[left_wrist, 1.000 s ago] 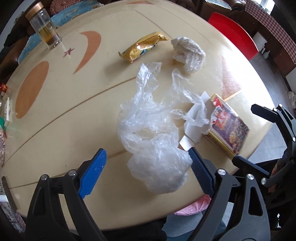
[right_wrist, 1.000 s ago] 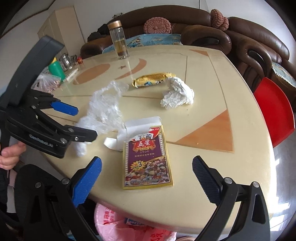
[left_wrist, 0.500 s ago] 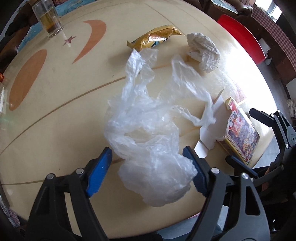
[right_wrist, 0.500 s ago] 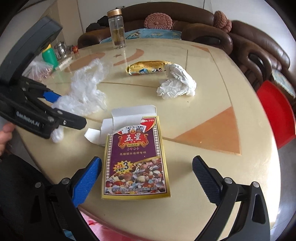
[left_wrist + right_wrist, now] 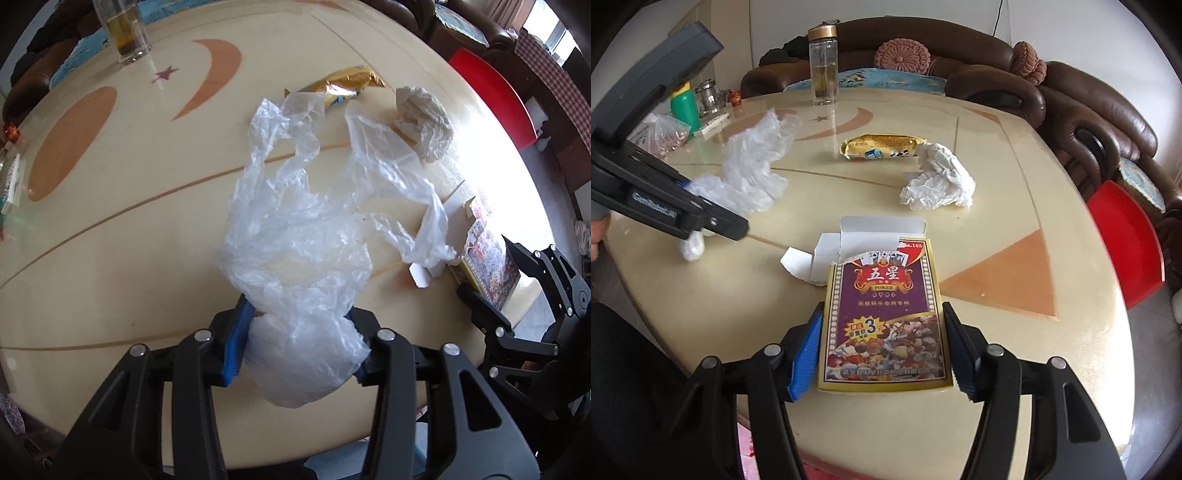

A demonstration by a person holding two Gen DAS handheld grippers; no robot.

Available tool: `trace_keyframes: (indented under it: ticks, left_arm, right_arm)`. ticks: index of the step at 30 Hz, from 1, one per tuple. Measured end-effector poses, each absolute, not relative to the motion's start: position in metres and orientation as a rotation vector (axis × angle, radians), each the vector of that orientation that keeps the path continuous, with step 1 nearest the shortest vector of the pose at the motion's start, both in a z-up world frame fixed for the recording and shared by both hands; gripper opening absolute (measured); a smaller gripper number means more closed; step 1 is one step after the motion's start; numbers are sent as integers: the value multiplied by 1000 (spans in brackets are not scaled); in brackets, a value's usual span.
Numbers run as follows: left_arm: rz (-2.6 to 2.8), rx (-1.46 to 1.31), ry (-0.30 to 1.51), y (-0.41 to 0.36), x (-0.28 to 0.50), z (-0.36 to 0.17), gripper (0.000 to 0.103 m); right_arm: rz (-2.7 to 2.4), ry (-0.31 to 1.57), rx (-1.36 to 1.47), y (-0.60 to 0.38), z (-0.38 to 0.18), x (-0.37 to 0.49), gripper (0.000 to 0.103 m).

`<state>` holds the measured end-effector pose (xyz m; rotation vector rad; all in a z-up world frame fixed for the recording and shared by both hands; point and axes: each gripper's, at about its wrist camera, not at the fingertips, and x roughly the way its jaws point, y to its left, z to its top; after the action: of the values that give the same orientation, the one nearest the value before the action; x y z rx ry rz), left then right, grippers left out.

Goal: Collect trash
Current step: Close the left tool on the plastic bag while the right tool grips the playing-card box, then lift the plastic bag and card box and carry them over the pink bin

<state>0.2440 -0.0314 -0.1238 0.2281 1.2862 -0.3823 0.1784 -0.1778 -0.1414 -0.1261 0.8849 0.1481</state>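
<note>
A: Left gripper point(image 5: 299, 338): what is between the pads?

B: The crumpled plastic bag point(image 5: 314, 236). The jaws have just been closing, and both blue pads now pinch its bunched lower end; the loose rest trails ahead of the tool across the table point(image 5: 110, 258).

A: And the right gripper point(image 5: 882, 354)?

B: Its jaws have also just been closing, and both pads press the long sides of the card box point(image 5: 884, 317). The box lies flat on the table, torn flap pointing away from the tool.

A: So 2 grips made. Is anything collected yet?

B: Nothing, as far as can be seen. Both pieces rest on the table, and 2 more lie untouched beyond the tools: the gold snack wrapper point(image 5: 882, 147) and, just beside it, the wadded tissue point(image 5: 938, 181), both well ahead of the box.

A: Where does the trash go?

B: A pink bag point(image 5: 750, 443) shows below the table edge, under the right tool; whether it is the bin cannot be told. Judged stage: early, 2 of 4 pieces clamped, none lifted away. The capped bottle point(image 5: 823, 66) at the far edge looks like no trash.
</note>
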Motion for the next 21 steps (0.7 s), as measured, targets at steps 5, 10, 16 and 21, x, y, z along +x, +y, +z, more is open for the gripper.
trace_keyframes:
  ticks: [5, 10, 16, 21]
  left_arm:
    - [-371, 236, 1234, -26, 227, -106, 43]
    - [-367, 233, 1186, -15, 208, -88, 43]
    - [-360, 236, 1138, -9, 186, -66, 43]
    - [-358, 243, 1088, -6, 160, -42, 43]
  right_arm:
    - [124, 861, -144, -176, -130, 173, 59]
    - [105, 830, -147, -174, -112, 165, 59]
    - [83, 781, -149, -170, -82, 149, 59]
    - [78, 730, -122, -171, -49, 129, 59]
